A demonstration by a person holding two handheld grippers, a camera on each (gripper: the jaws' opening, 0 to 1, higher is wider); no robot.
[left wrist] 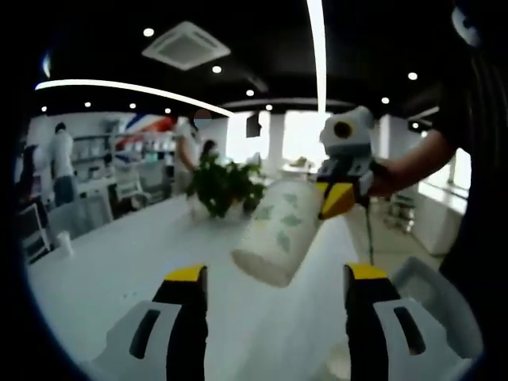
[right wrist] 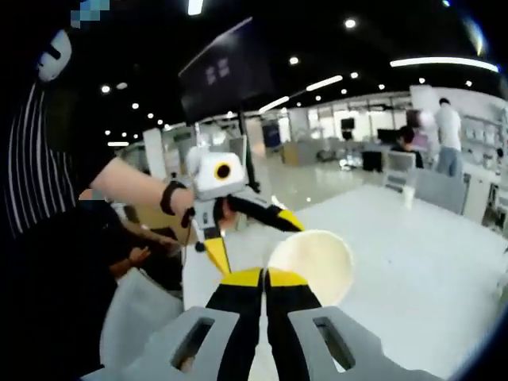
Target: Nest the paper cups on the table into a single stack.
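Note:
A white paper cup (left wrist: 278, 230) printed with green leaves hangs tilted in the air above the white table (left wrist: 119, 270). My right gripper (left wrist: 337, 198) comes in from the right and pinches the cup's rim. Below the cup, my left gripper (left wrist: 276, 274) stands open, its yellow-tipped jaws wide apart with nothing between them. In the right gripper view, my right gripper (right wrist: 264, 278) is shut on the rim of the cup (right wrist: 313, 266), whose open mouth faces the camera. The left gripper (right wrist: 252, 238) shows beyond it, open and held by a hand.
A potted green plant (left wrist: 226, 186) stands on the table behind the cup. A small white cup-like object (right wrist: 409, 194) sits far off on the table. Grey chairs (left wrist: 83, 214) line the table's side. People stand and sit in the background office.

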